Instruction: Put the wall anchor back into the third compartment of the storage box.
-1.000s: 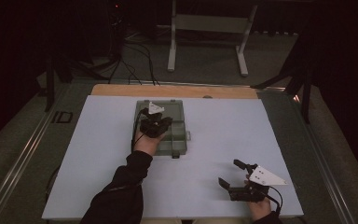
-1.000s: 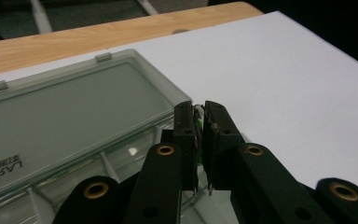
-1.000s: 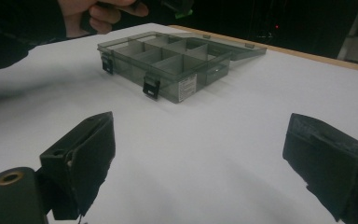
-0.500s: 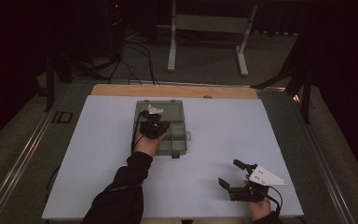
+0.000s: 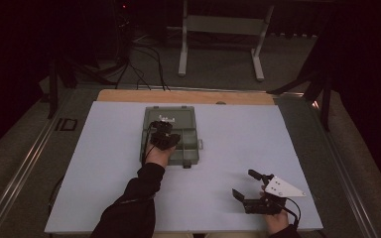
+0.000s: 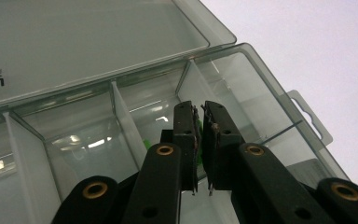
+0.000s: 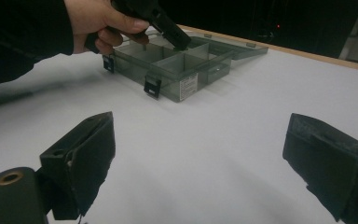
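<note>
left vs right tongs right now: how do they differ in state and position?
The left tongs have their jaws nearly shut, with something small and green glimpsed between them, not identifiable; the right tongs stand wide open with nothing between the jaws. The left tongs reach down into the open compartment box; the right tongs sit over the bare white table, well apart from the box. Both have black jaws and are hand-held.

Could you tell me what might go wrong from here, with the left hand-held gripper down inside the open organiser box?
The left hand-held gripper pinches something thin and green over a compartment of the clear organiser box; it could slip free. The box is light and unheld, so a snagged divider might drag it. The right hand-held gripper rests open, away from the box.
</note>
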### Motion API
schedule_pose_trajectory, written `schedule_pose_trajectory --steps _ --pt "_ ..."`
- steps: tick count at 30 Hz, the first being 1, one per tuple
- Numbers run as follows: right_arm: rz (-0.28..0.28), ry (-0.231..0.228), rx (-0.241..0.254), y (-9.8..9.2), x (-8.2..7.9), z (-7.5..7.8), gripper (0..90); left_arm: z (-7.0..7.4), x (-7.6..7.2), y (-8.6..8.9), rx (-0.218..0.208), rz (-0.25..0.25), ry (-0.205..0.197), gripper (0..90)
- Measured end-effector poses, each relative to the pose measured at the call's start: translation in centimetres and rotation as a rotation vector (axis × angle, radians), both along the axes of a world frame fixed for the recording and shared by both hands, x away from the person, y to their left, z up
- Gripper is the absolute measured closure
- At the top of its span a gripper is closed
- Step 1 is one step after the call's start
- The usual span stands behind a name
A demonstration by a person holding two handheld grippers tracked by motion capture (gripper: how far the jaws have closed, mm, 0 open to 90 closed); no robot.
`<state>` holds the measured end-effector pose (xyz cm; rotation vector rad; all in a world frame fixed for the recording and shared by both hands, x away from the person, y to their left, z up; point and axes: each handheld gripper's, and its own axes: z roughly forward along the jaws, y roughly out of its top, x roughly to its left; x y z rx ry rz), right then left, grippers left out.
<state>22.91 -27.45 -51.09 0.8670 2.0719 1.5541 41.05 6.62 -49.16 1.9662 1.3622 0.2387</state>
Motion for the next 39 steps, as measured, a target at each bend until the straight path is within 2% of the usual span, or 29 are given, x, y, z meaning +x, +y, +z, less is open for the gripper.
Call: schedule_pose_trajectory --steps 2,3,4,8,10,13,17,20,24,29,32,39 --pt "0.001 0.0 0.0 0.0 0.0 0.0 9.5 0.0 0.0 0.1 0.001 0.003 0.001 78.9" --pt "0.001 0.0 0.0 0.0 0.0 0.0 9.5 0.1 -0.1 0.1 0.008 0.021 -0.013 78.9" --pt "0.001 -0.001 0.0 0.0 0.0 0.0 9.5 0.3 -0.2 0.1 0.005 0.02 -0.021 70.3" --pt "0.002 0.001 0.0 0.0 0.0 0.0 9.5 0.9 -0.4 0.1 0.008 0.024 -0.035 57.5" --pt "0.002 0.001 -0.001 0.0 0.0 0.0 9.5 1.2 -0.5 0.1 -0.007 0.011 -0.042 51.7" --pt "0.002 0.001 -0.002 0.0 0.0 0.0 9.5 1.6 -0.7 0.1 -0.004 -0.001 -0.054 44.3" --pt "0.002 0.001 -0.002 0.0 0.0 0.0 9.5 2.2 -1.1 0.4 -0.017 -0.011 -0.079 40.5" --pt "0.0 0.001 -0.001 0.0 0.0 0.0 9.5 2.6 -1.3 0.6 -0.018 -0.022 -0.087 32.6" --pt "0.0 0.0 -0.003 0.0 0.0 0.0 9.5 3.2 -1.7 1.0 -0.016 -0.04 -0.091 17.1" --pt "-0.002 -0.002 -0.003 0.0 0.0 0.0 9.5 3.9 -2.3 1.7 -0.006 -0.033 -0.117 8.1" --pt "-0.003 -0.003 -0.004 0.0 0.0 0.1 9.5 4.2 -2.8 2.2 -0.027 -0.062 -0.128 1.3" --pt "-0.005 -0.004 -0.006 0.0 0.0 0.1 9.5 5.1 -3.9 3.0 -0.028 -0.112 -0.149 0.0"
